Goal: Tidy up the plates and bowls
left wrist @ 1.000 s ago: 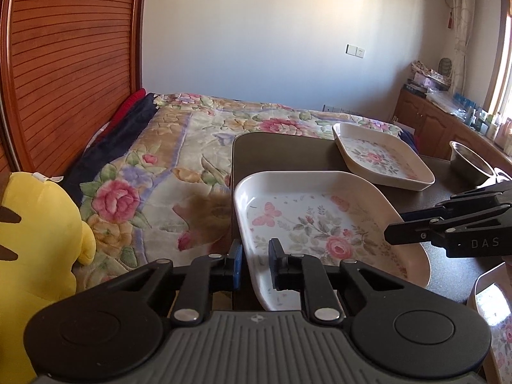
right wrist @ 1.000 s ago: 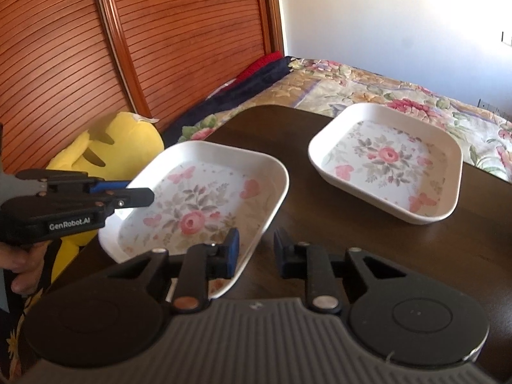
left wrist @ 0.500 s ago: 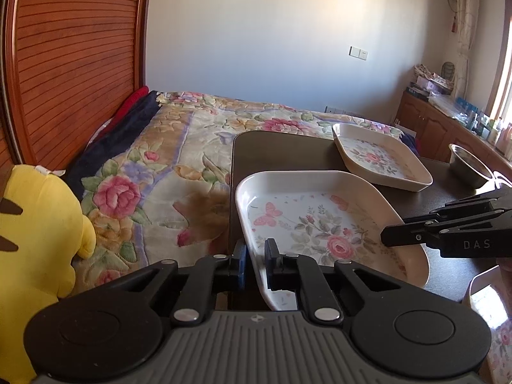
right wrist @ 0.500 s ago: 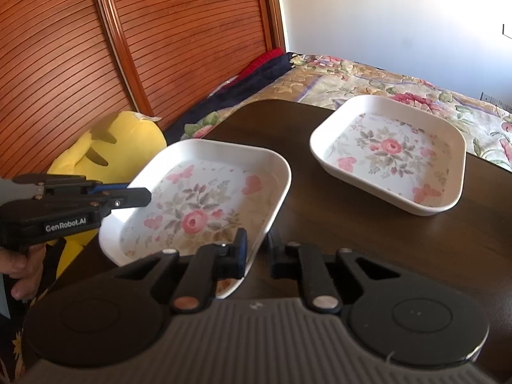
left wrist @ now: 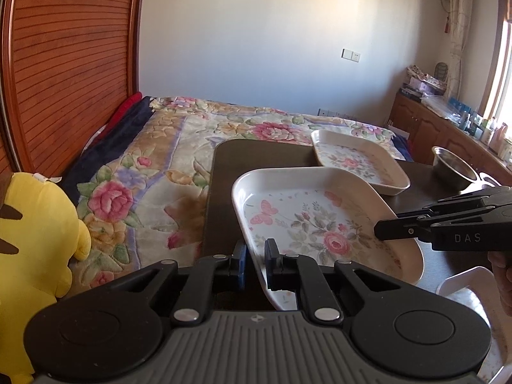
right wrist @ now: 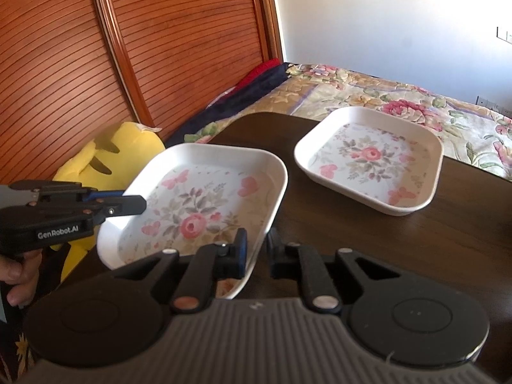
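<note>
A white square plate with a rose print hangs between my two grippers over the dark table. My left gripper is shut on its left rim, and my right gripper is shut on the opposite rim. Each gripper shows side-on in the other's view: the right gripper, the left gripper. A second, matching plate lies flat farther back on the table.
A steel bowl stands at the table's right. Another floral plate shows at the lower right corner. A yellow plush toy sits left of the table, with a flower-quilted bed behind.
Both grippers' fingers have narrowed from a wider gap onto the near plate's rims. The far plate stays put.
</note>
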`<action>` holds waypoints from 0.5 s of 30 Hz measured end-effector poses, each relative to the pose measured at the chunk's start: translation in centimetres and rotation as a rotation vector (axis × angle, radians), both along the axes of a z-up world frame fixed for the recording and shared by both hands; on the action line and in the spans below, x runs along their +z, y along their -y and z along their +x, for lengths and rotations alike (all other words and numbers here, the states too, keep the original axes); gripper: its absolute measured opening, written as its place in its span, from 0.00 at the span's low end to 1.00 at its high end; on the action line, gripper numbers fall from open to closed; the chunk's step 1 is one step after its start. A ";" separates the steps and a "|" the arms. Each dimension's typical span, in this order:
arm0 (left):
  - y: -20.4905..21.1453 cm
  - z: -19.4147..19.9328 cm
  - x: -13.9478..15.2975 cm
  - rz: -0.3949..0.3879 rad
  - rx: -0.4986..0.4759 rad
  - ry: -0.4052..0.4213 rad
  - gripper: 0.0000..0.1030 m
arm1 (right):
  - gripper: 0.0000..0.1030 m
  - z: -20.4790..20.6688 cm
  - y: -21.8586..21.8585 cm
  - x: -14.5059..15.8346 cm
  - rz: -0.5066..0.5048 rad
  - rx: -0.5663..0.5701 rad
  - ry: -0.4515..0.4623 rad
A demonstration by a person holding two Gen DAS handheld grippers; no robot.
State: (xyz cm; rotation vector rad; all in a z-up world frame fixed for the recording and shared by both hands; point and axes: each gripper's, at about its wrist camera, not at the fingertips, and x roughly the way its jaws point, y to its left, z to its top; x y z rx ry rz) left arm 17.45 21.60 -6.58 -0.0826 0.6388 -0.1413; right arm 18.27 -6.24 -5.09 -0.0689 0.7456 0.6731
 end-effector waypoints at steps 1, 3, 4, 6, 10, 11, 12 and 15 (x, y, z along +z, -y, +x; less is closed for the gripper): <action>0.2 -0.1 0.2 0.000 -0.003 0.003 0.12 | 0.14 -0.2 0.2 0.1 0.001 -0.002 0.002; 0.8 -0.4 0.6 0.001 -0.008 0.010 0.12 | 0.14 -0.5 0.7 0.5 0.002 -0.007 0.010; 1.1 -0.6 0.8 0.001 -0.009 0.014 0.13 | 0.14 -0.7 1.0 0.6 0.002 -0.010 0.013; 1.7 -0.8 1.2 0.003 -0.014 0.020 0.12 | 0.14 -1.1 1.7 0.9 0.003 -0.015 0.020; 3.1 -1.6 2.0 0.007 -0.031 0.034 0.12 | 0.14 -1.9 3.1 1.6 0.009 -0.031 0.029; 3.5 -1.8 2.2 0.008 -0.035 0.038 0.13 | 0.14 -2.1 3.4 1.8 0.010 -0.033 0.032; 3.9 -1.9 2.3 0.007 -0.040 0.041 0.12 | 0.14 -2.3 3.8 2.0 0.011 -0.037 0.036; 5.0 -2.5 2.8 0.006 -0.052 0.049 0.13 | 0.14 -3.0 5.0 2.4 0.011 -0.046 0.048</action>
